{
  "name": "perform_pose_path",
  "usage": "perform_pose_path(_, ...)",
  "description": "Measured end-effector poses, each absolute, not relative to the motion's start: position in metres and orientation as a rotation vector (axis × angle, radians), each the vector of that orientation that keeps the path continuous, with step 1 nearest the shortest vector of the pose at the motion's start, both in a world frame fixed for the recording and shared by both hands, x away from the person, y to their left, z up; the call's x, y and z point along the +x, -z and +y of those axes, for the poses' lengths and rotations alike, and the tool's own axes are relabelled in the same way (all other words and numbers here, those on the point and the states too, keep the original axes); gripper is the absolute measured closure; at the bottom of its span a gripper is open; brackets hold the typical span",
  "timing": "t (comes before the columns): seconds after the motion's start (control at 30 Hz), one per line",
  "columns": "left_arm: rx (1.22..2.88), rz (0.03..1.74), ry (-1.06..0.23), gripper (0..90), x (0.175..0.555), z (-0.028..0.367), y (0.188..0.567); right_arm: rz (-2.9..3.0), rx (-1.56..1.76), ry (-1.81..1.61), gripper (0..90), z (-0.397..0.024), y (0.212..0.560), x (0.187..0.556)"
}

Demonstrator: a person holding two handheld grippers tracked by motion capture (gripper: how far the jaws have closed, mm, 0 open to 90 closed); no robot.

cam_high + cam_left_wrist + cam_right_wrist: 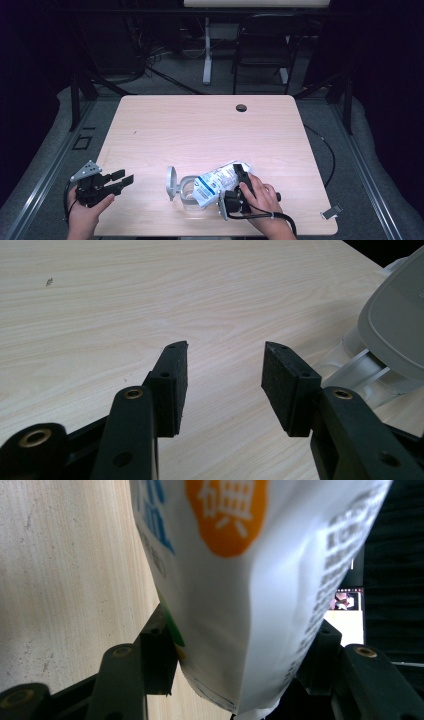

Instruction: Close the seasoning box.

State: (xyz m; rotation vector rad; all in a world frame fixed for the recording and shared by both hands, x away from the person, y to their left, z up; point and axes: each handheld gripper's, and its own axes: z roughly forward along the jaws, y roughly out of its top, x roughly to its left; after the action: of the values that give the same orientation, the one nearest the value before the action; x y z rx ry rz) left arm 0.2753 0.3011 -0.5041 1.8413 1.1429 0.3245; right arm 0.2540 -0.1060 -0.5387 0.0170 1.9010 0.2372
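High view: on the wooden table (200,125), a clear container (187,192) with its round grey lid (171,183) swung open stands near the front edge. A white bag with blue print (217,182) lies tipped with its lower end over the container's mouth, its other end rising to the right of the container. The right gripper (239,186) pinches the bag on the container's right side; in the right gripper view both jaws press the bag (250,580), which fills the gap between them. The left gripper (122,181) hovers well to the left of the container, its jaws spread with nothing between them; in the left gripper view the pads (175,385) stand apart over bare wood, and the lid (400,325) shows just beyond the right-hand pad.
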Motion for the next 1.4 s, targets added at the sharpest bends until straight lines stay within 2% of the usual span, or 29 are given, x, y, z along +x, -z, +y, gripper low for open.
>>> perform_pose_path(1.4, 1.846, 1.153, -0.319, 53.7, 0.2769, 0.3019, 0.5075, 1.846, -0.118, -0.134, 44.7, -0.1061, 0.5293, 0.2538)
